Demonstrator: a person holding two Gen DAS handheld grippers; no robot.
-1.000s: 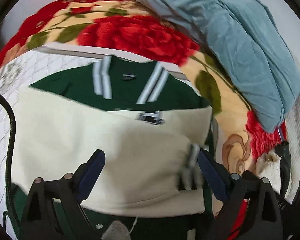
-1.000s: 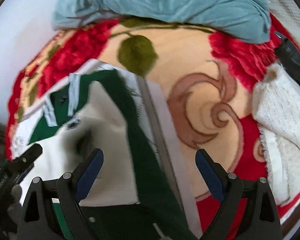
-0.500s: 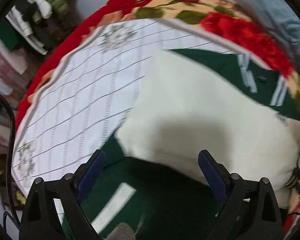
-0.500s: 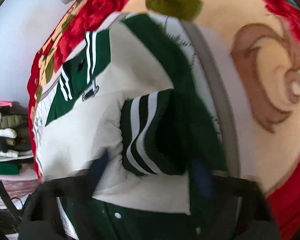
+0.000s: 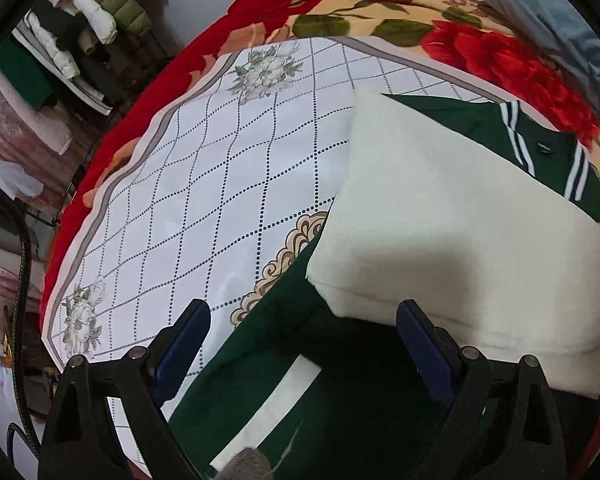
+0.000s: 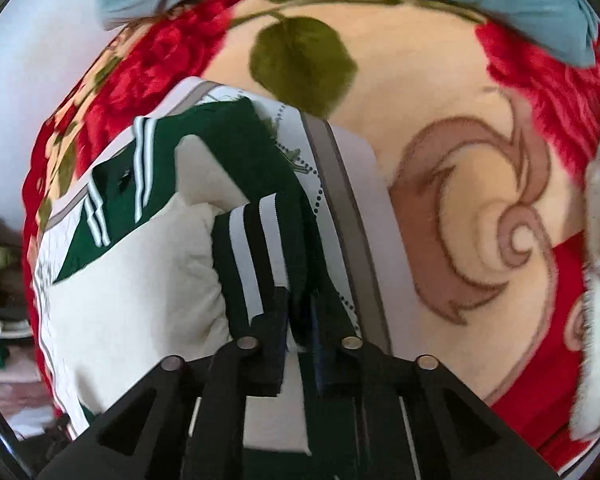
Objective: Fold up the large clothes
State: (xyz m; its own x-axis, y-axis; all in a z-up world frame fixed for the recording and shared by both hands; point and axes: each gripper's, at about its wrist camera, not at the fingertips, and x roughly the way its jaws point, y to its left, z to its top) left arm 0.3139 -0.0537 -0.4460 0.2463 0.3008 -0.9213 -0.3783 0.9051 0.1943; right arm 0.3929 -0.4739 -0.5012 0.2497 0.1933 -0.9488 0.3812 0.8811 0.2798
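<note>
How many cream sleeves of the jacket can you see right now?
2. One sleeve lies folded across the jacket ahead of the open left gripper. The other ends in the striped cuff by the shut right gripper.

White sheet lies bare left of the jacket

jacket lower hem cut off by frame edge; right gripper fingertips buried in green fabric.

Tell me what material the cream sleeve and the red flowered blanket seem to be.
The cream sleeve looks like matte, felt-like fleece: soft, with no sheen. The red flowered blanket seems to be plush pile, perhaps polyester: its surface is fuzzy.
</note>
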